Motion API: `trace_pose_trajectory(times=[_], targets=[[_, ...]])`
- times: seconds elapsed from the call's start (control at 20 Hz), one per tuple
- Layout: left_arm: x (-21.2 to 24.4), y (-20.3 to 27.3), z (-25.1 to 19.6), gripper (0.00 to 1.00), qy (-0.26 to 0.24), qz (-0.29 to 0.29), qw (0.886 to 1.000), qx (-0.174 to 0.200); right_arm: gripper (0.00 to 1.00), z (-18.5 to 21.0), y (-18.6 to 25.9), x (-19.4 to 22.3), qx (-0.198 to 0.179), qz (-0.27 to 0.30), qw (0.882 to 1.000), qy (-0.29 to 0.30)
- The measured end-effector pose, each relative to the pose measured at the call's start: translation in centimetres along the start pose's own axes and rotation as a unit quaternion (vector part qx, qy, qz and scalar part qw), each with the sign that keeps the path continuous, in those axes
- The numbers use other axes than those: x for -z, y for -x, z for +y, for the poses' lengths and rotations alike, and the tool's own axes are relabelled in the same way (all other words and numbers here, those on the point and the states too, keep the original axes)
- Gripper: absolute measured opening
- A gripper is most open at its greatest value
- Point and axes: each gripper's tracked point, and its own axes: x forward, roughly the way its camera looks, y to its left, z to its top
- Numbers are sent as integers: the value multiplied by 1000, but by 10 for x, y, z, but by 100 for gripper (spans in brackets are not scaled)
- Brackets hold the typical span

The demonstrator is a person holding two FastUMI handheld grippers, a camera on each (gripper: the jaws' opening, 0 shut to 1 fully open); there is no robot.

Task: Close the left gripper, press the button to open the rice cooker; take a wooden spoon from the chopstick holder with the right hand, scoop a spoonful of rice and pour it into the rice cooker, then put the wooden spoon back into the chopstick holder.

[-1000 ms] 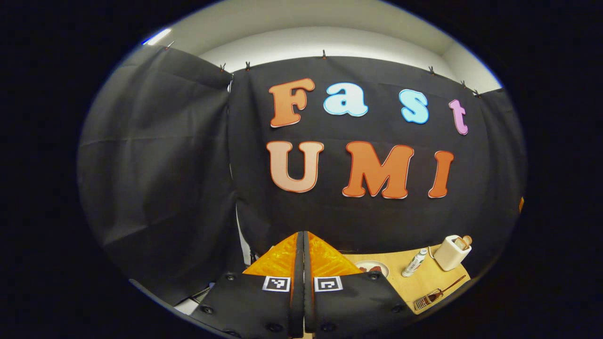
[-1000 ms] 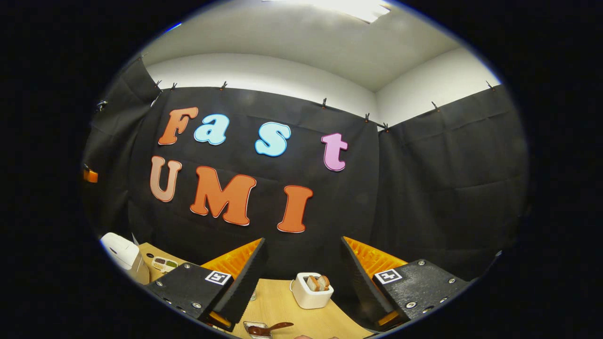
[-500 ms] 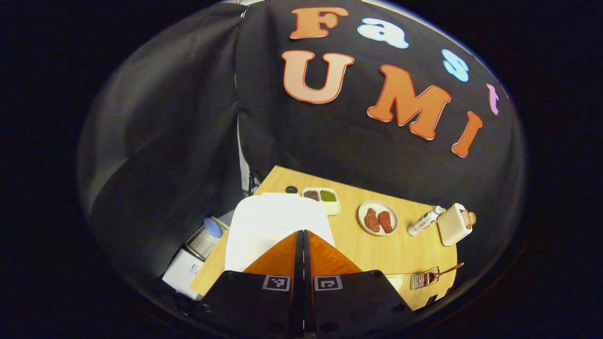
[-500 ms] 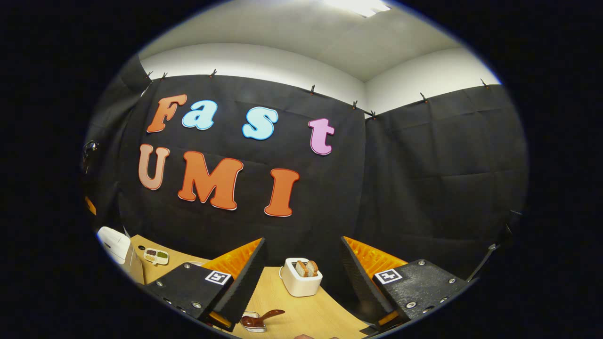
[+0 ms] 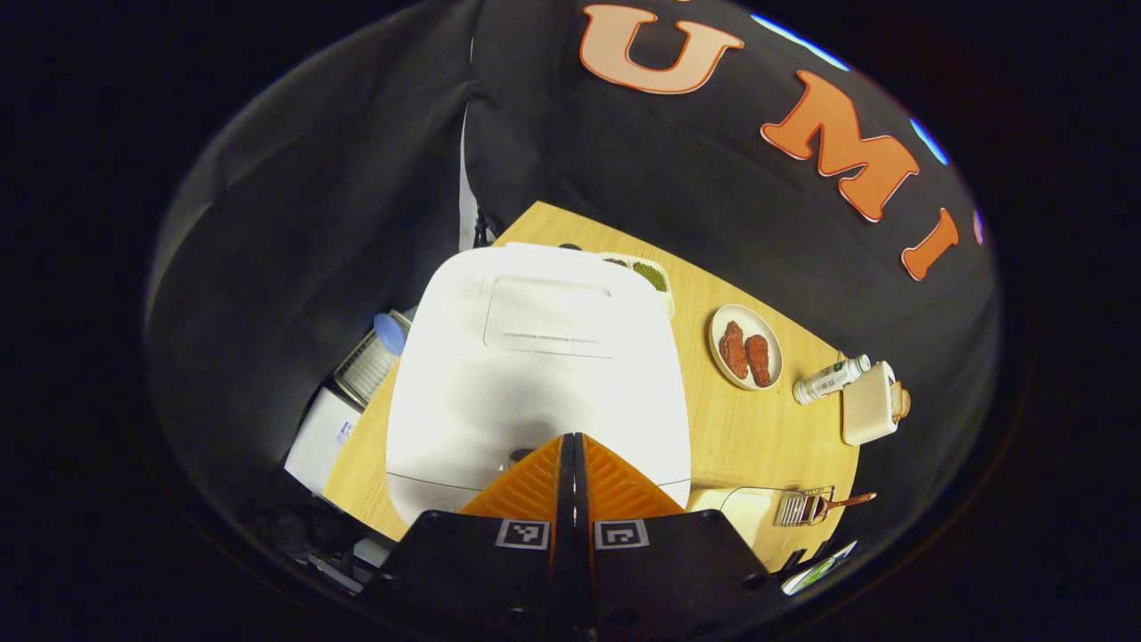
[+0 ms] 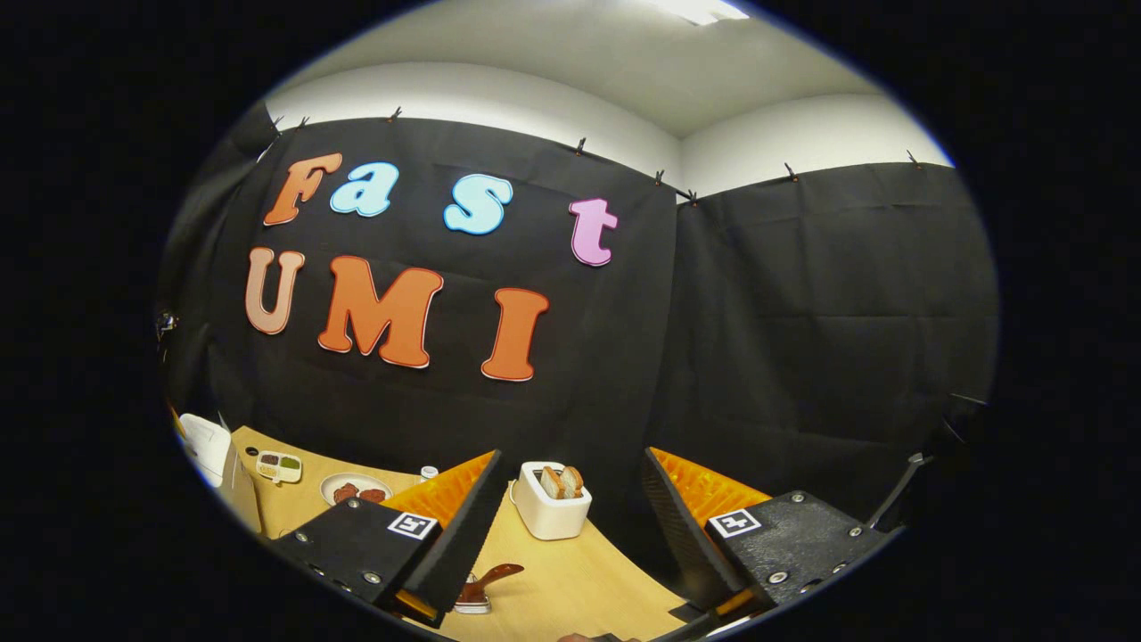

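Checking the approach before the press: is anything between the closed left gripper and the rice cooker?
Nothing visible. The left gripper, fingers together, points down at the front of the rice cooker lid, with no object between them.

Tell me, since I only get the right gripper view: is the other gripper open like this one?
Observer: No. The left gripper is shut, fingers together, pointing down at the front of the rice cooker.
Operator: Is the cooker's lid up?
Observer: No, the lid is down and closed.
Operator: Something peeks out behind this gripper's finger. What is it?
Observer: A bottle, between the plate and the toaster.
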Motion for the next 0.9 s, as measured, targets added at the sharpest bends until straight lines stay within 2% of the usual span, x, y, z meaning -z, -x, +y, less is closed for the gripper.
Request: trace_pose_trajectory(times=[0.2,0.35,0.55,0.75,0.9], targets=[[20,-19,2,5,17,40,999,-4,95,-2,-2,5,5,10,1000,3],[19,-21,3,5,21,36,999,1,95,0,-3,8,6,11,1000,0],[16,-15,2,5,-1,24,1000,-6,95,8,-8,19,-4,22,1000,-7],[-16,16,-9,5,-50,-61,997,-13,95,9,-11,34,-10,36,999,-12],[-51,50,-18,5,-87,-144,985,-29,95,14,-13,49,-16,53,998,-12]])
